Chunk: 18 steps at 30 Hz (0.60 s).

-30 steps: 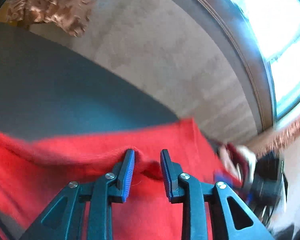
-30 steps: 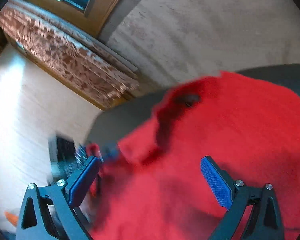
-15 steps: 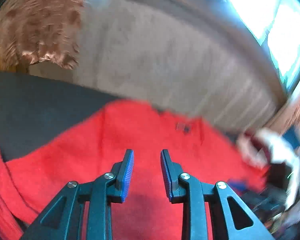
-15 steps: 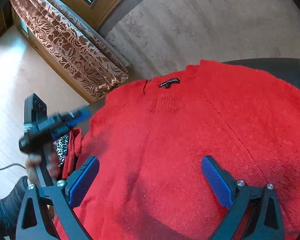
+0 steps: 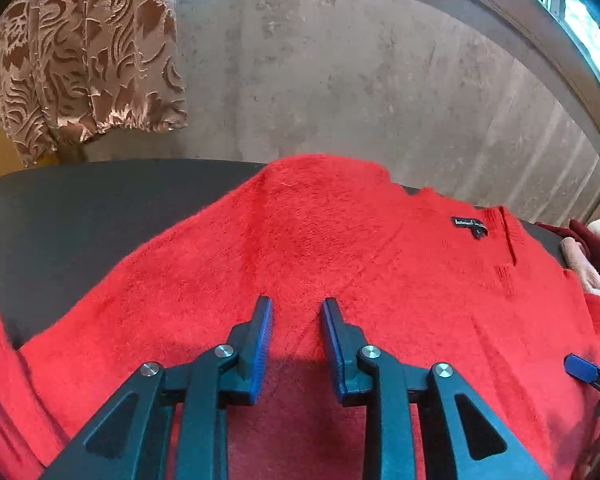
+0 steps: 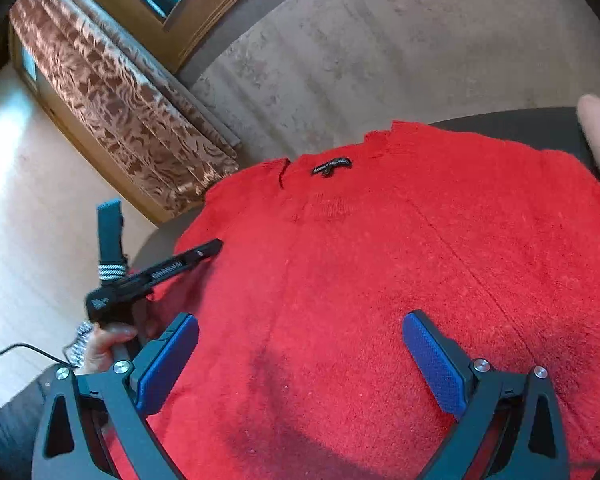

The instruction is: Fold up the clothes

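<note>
A fuzzy red sweater (image 5: 340,248) lies spread flat on a dark table (image 5: 80,216), its neckline with a black label (image 5: 469,225) toward the far edge. It also fills the right wrist view (image 6: 400,260), label (image 6: 332,166) at the far side. My left gripper (image 5: 296,312) hovers over the sweater's middle, jaws a little apart, holding nothing. My right gripper (image 6: 300,344) is wide open above the sweater's body, empty. The left gripper's body (image 6: 156,272) shows at the sweater's left edge in the right wrist view.
A pile of other clothes, dark red and pale pink (image 5: 584,252), lies at the table's right end. A concrete wall (image 5: 340,80) stands behind the table, with a brown patterned curtain (image 5: 80,52) and a window. Wooden floor (image 6: 28,200) lies at the left.
The sweater was let go and now lies flat on the table. Both grippers have drawn back above it; the left gripper no longer pinches the cloth.
</note>
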Available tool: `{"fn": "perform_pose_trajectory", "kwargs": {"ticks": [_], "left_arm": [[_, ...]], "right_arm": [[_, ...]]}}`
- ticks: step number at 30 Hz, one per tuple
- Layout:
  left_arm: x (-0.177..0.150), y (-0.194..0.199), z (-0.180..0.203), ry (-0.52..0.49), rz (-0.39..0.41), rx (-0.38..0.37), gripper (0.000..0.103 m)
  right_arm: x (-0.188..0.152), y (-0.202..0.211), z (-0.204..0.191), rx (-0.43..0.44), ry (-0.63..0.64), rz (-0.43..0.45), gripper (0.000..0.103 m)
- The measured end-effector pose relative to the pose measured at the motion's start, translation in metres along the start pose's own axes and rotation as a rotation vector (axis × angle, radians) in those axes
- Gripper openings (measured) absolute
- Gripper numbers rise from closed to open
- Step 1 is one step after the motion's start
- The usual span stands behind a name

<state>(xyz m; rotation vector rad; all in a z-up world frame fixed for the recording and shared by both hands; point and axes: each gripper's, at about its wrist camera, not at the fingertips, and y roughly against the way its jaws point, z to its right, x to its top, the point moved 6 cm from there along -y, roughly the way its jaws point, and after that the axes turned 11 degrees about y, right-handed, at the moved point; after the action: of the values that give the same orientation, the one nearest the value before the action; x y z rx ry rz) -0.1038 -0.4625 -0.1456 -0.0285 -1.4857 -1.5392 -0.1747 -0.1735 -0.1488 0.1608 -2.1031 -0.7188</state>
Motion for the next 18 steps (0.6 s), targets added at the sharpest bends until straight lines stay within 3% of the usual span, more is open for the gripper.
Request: {"fn": "perform_pose_trajectory", "kwargs": {"ticks": [4, 6, 10, 13, 18], "left_arm": [[-0.004, 0.030, 0.004, 0.082, 0.000, 0.024, 0.024], [-0.018, 0.064, 0.012, 0.099, 0.034, -0.037, 0.024], [-0.062, 0.119, 0.032, 0.048, 0.054, -0.124, 0.026], [-0.105, 0.137, 0.035, 0.013, 0.023, -0.135, 0.026], [-0.158, 0.142, 0.017, 0.030, -0.034, -0.081, 0.026]], "right_arm": [[0.000, 0.001, -0.001, 0.014, -0.004, 0.005, 0.103], [-0.001, 0.004, -0.001, 0.030, -0.011, -0.003, 0.103], [-0.004, 0.030, -0.012, -0.025, 0.041, -0.023, 0.103], [-0.021, 0.054, -0.024, -0.040, 0.086, -0.028, 0.103], [-0.076, 0.074, -0.016, -0.152, 0.119, -0.107, 0.103]]}}
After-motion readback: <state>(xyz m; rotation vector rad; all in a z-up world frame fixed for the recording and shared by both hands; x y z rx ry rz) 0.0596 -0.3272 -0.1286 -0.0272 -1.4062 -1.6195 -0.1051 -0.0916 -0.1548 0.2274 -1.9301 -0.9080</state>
